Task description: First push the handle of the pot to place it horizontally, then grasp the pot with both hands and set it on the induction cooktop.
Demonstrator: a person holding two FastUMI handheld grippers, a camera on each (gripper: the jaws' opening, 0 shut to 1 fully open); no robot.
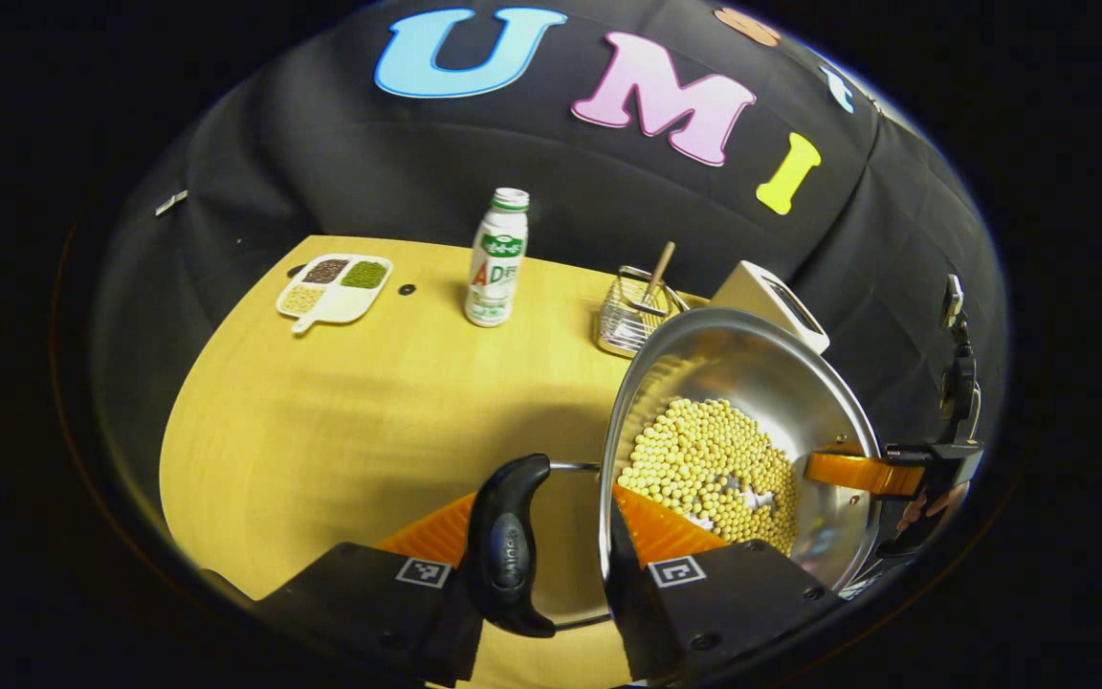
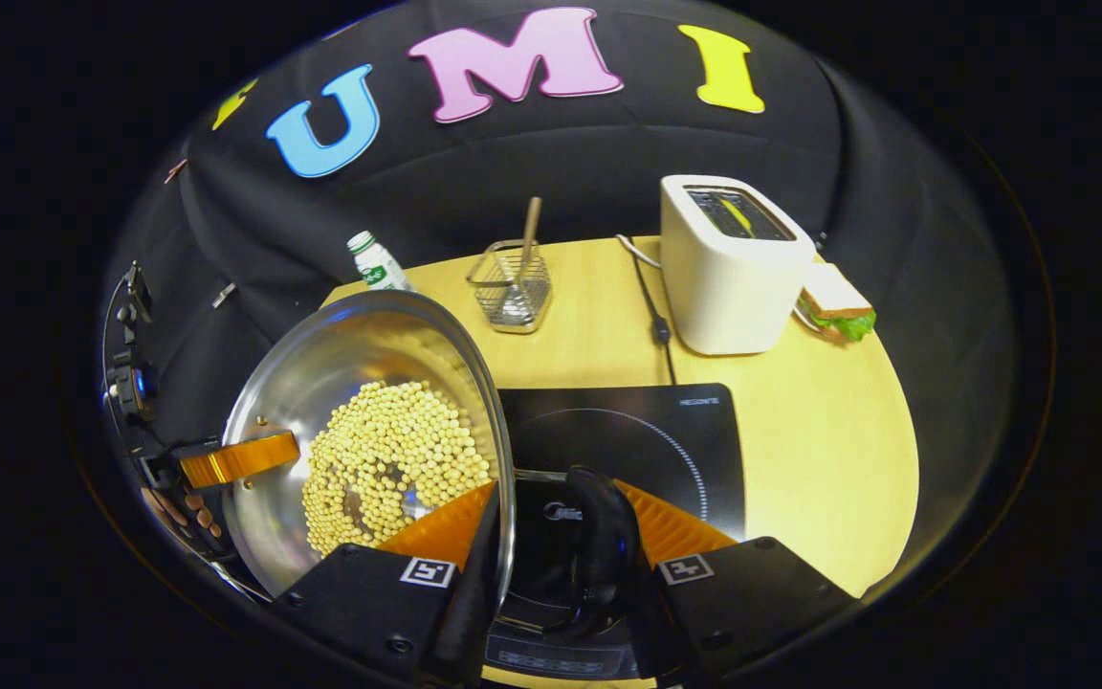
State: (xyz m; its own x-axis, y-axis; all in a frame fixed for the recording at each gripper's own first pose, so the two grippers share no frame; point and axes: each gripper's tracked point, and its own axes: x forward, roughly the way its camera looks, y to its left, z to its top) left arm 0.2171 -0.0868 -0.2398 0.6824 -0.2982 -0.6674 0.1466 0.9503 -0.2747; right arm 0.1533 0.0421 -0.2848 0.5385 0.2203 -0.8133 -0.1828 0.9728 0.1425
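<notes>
A steel pot [image 1: 761,383] holding yellow beans [image 1: 704,459] hangs between my two grippers. My left gripper [image 1: 546,536] is shut on the pot at its black side handle [image 1: 508,545], one orange finger inside the wall and one outside. My right gripper [image 2: 556,536] grips the opposite black handle [image 2: 599,555] and the pot [image 2: 321,373] rim the same way. Its handle lies over the black induction cooktop [image 2: 637,431], with the pot body to the cooktop's left. The left gripper view shows the right gripper [image 1: 857,471] across the pot; the right gripper view shows the left gripper [image 2: 240,459].
On the yellow table [image 1: 321,411] stand a white drink bottle [image 1: 496,258], a divided plate of beans [image 1: 333,285] and a wire basket with a wooden stick [image 2: 513,282]. A white toaster [image 2: 728,263], its cable [image 2: 651,306] and a sandwich [image 2: 836,304] sit behind the cooktop.
</notes>
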